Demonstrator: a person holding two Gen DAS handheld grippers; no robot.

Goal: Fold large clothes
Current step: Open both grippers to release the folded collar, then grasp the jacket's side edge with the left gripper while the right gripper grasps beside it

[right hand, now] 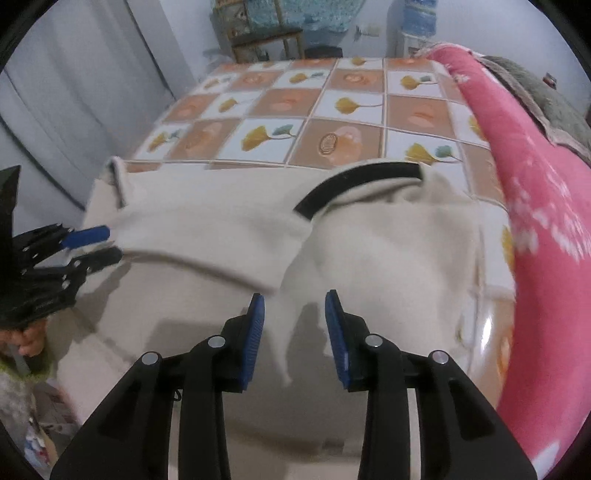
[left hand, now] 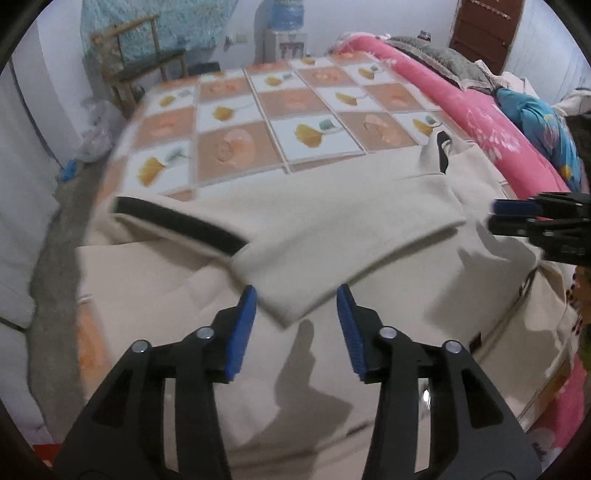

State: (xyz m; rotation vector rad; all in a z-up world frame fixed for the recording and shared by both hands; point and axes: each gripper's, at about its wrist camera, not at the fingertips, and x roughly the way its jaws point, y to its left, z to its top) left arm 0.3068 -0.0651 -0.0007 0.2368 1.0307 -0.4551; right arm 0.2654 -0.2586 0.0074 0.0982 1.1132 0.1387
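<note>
A large cream garment (left hand: pixel 332 221) with black trim (left hand: pixel 184 221) lies spread on the bed, with a flap folded over its middle. My left gripper (left hand: pixel 297 326) stands open just above it, and the corner of the folded flap (left hand: pixel 284 314) lies between its blue pads untouched. In the right wrist view the garment (right hand: pixel 388 258) shows a black collar band (right hand: pixel 354 181). My right gripper (right hand: pixel 295 334) is open; a narrow fold of cream cloth (right hand: pixel 282 350) sits between the pads, with a gap on the right side. Each gripper shows in the other's view, the right gripper (left hand: pixel 493 214) and the left gripper (right hand: pixel 110 243).
The bed carries a checked sheet (left hand: pixel 258 110) with leaf and shell prints. A rolled pink quilt (right hand: pixel 535 221) runs along the right side, with a blue pillow (left hand: pixel 546 129) beyond. A wooden chair (left hand: pixel 136 62) and a water dispenser (left hand: pixel 286 33) stand at the far wall.
</note>
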